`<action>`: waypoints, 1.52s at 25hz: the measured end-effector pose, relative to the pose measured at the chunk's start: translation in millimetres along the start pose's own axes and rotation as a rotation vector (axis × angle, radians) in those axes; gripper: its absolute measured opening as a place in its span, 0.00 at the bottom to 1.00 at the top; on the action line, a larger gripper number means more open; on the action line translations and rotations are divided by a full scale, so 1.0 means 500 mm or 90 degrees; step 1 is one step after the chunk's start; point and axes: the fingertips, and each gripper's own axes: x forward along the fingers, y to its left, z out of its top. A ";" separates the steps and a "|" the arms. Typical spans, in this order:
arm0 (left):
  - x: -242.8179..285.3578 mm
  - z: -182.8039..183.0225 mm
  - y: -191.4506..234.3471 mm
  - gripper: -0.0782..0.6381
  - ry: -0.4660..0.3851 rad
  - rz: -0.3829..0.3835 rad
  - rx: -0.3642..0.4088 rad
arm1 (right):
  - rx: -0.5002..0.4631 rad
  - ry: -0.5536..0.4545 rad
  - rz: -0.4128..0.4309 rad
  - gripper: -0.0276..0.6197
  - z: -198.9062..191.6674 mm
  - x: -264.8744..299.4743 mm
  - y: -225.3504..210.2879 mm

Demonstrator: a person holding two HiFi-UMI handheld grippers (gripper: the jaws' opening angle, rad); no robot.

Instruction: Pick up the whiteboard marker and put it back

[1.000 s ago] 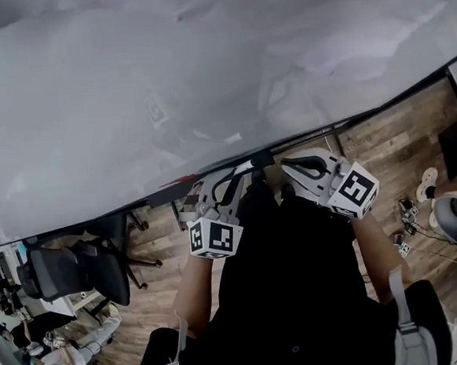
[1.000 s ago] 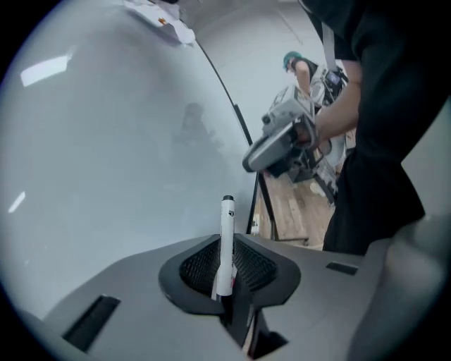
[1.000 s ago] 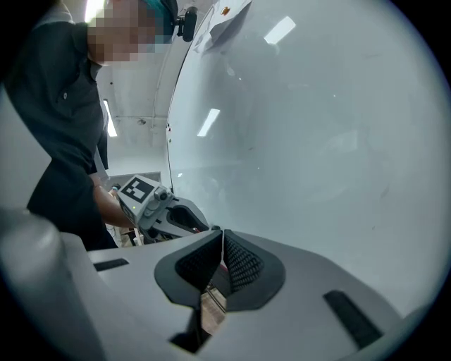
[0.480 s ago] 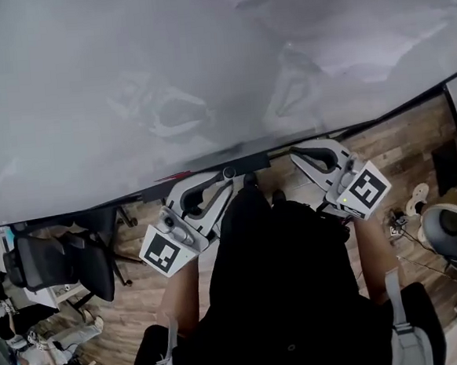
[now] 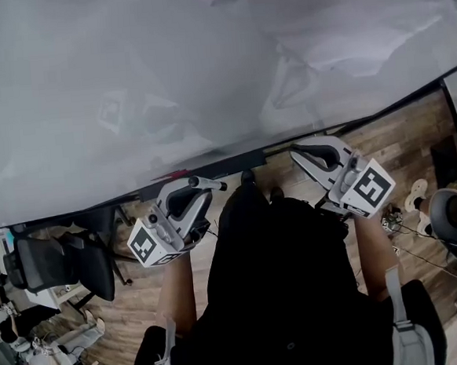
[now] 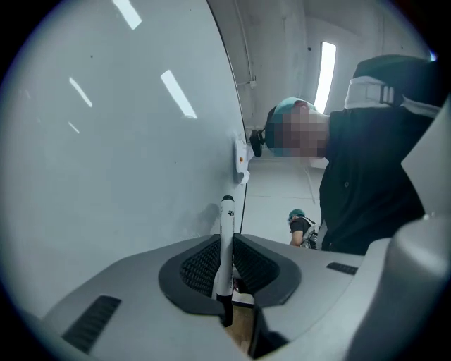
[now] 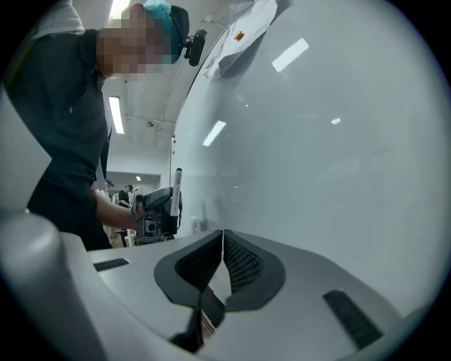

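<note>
Two grippers face a whiteboard (image 5: 165, 80). The left gripper (image 5: 203, 186) has its fingers clamped on the whiteboard marker (image 6: 226, 247), which points to twelve o'clock in the left gripper view. The right gripper (image 5: 309, 154) has its fingers pressed together, empty.

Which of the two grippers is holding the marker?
The left gripper: its jaws clamp a white marker that stands upright between them. The right gripper has its jaws closed together on nothing.

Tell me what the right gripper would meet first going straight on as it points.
Probably the whiteboard: its surface fills the view beyond the shut fingers of the right gripper. The left gripper, holding the whiteboard marker, sits off that line.
</note>
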 end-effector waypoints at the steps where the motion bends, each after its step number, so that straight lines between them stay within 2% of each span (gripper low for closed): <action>1: -0.001 -0.009 -0.002 0.21 0.009 -0.004 -0.001 | 0.000 0.000 -0.001 0.07 0.001 -0.001 -0.001; 5: 0.003 -0.048 -0.008 0.21 0.051 -0.016 0.003 | 0.001 0.002 -0.005 0.07 0.002 -0.004 0.003; 14: 0.005 -0.064 -0.006 0.21 0.070 -0.025 -0.003 | 0.009 0.004 0.003 0.07 -0.001 0.005 0.004; 20: -0.028 -0.055 -0.005 0.21 0.067 -0.020 -0.005 | 0.016 -0.008 0.025 0.07 0.012 0.050 0.036; 25: -0.036 -0.055 -0.009 0.21 0.066 -0.013 -0.010 | 0.007 0.008 0.040 0.07 0.000 0.053 0.045; 38: -0.046 -0.060 -0.010 0.21 0.066 -0.015 -0.027 | 0.033 -0.003 0.044 0.07 0.005 0.068 0.063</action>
